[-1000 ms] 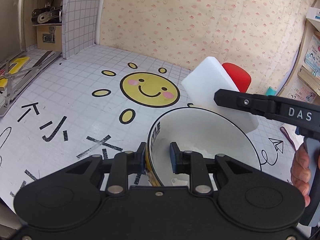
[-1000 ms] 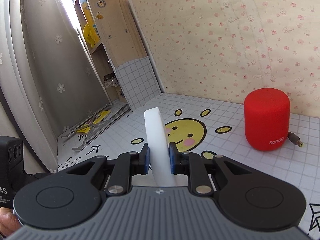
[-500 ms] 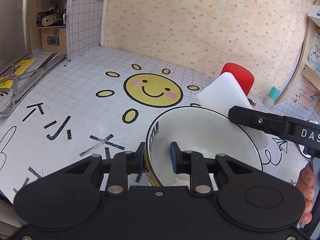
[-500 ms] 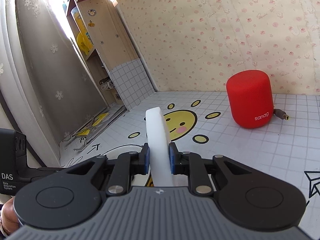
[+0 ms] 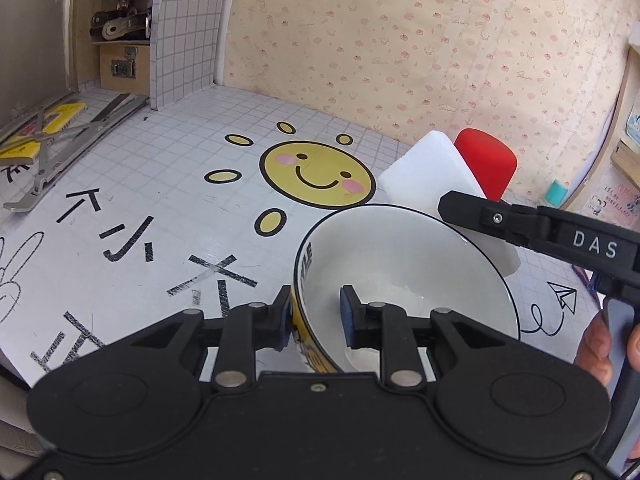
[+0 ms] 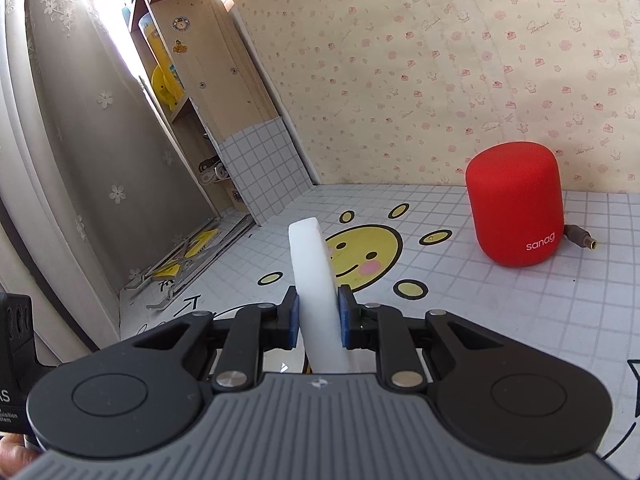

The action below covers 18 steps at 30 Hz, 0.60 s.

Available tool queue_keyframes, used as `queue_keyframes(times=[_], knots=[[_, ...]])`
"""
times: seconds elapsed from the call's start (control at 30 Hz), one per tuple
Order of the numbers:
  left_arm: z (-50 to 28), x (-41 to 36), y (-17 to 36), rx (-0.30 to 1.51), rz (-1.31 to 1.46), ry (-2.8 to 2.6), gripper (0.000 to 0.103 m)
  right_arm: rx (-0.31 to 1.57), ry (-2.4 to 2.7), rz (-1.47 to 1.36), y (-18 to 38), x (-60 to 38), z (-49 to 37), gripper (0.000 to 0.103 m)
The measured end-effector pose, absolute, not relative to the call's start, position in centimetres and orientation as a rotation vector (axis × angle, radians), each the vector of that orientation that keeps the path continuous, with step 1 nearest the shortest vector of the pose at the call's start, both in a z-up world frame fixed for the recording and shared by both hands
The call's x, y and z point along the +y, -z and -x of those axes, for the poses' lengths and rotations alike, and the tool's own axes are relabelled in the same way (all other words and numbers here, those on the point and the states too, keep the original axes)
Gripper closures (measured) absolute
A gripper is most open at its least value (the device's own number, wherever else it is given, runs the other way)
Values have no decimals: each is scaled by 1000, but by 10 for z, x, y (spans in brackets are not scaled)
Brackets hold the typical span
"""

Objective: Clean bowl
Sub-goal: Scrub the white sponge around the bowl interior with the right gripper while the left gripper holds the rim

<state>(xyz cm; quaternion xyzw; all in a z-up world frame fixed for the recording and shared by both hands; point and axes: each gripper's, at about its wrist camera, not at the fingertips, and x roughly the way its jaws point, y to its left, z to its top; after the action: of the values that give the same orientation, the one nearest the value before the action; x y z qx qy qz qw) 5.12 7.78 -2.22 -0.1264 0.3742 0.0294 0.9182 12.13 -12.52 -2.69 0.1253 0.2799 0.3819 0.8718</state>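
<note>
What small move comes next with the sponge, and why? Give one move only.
Probably lower the right gripper so the white sponge drops inside the bowl. The sponge is clamped and sits at the far rim, seemingly not yet against the inner wall. The left gripper already pinches the near rim, one finger inside and one outside, so the bowl looks steadied for wiping.

"DAS" is printed in white on the black right tool (image 5: pixel 456 206). "sanag" is printed low on the red speaker (image 6: pixel 518 208). Black lettering on the bowl (image 5: pixel 404 256) side is partly readable, ending in "LE". Hand-drawn characters mark the table (image 5: pixel 168 168).
</note>
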Motion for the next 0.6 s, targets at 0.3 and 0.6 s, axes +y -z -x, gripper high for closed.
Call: queue_keyframes(times=[0.3, 0.6], knots=[[-64, 91, 9, 757, 156, 55, 52, 575, -799, -260, 27, -129, -118, 82], [-89, 93, 12, 833, 109, 206, 80, 574, -793, -253, 27, -129, -117, 82]])
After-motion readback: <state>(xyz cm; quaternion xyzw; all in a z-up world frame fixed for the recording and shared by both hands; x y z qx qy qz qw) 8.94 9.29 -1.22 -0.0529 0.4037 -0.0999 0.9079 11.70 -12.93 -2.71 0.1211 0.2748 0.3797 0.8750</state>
